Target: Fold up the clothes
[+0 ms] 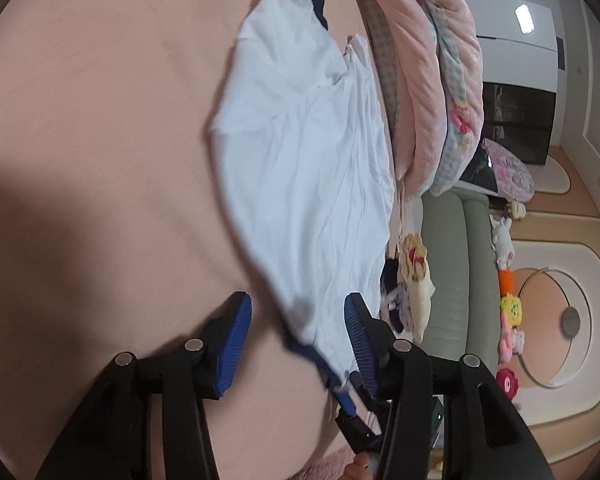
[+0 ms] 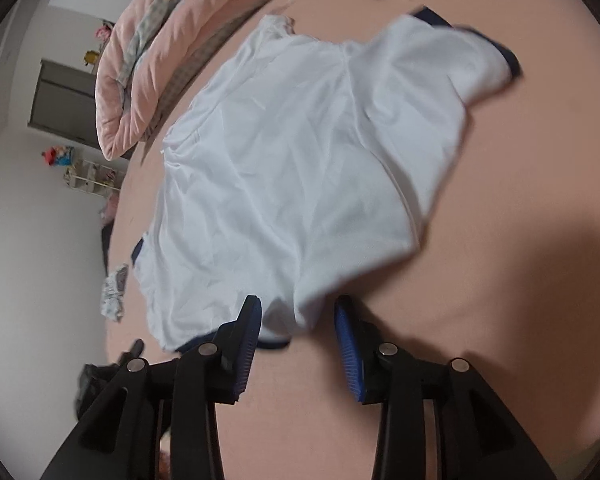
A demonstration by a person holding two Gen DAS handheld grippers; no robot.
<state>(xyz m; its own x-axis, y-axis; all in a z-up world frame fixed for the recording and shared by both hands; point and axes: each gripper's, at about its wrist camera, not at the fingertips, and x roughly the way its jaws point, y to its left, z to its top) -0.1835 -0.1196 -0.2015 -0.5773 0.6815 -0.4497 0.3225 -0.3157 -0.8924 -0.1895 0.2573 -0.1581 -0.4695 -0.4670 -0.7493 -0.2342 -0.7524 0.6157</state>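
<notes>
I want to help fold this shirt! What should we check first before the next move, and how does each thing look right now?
1. White shirt lies on the pink bed: ok.
2. Shirt smooth: not ok, wrinkled, with one sleeve bunched.
3. Left hand-held gripper is open, shirt edge between the pads but not pinched: ok.
4. Right hand-held gripper is open, hem bulging between its pads: ok.
5. Room to fold: ok on the bare side; the pink blanket lies close along the other side.
6. Shirt facing up or down: cannot tell.
</notes>
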